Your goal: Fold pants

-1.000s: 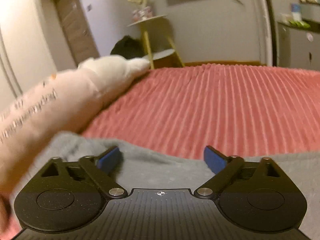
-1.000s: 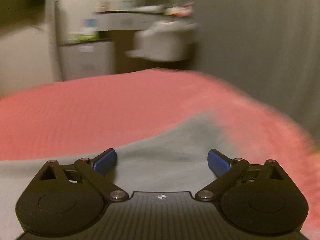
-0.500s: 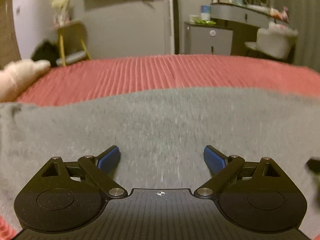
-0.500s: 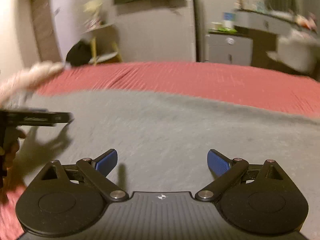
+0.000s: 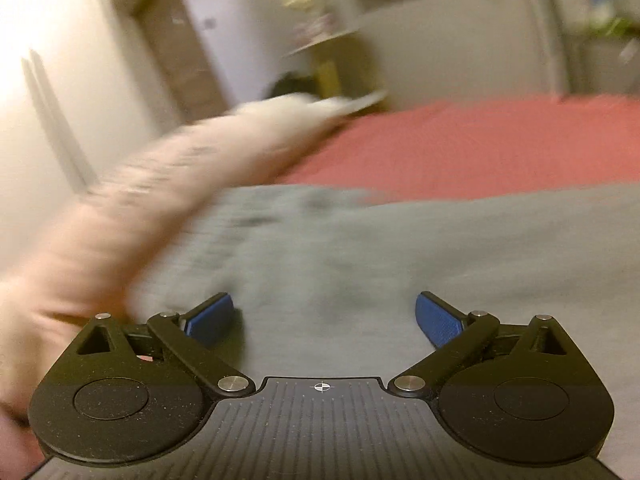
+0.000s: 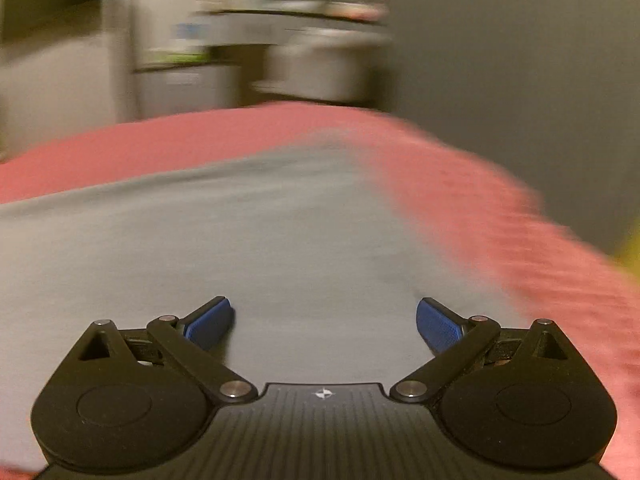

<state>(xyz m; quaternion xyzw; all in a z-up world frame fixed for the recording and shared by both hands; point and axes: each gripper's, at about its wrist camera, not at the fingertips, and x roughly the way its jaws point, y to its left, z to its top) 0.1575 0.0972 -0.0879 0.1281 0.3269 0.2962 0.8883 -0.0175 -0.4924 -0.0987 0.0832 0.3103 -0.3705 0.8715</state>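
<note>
Grey pants flat on red bed, long axis left–right. Left gripper and right gripper — jaws wide, empty — low over opposite ends; neither nearer.

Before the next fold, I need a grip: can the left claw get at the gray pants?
Probably yes: the left claw is open over the gray pants, nothing between them.
</note>
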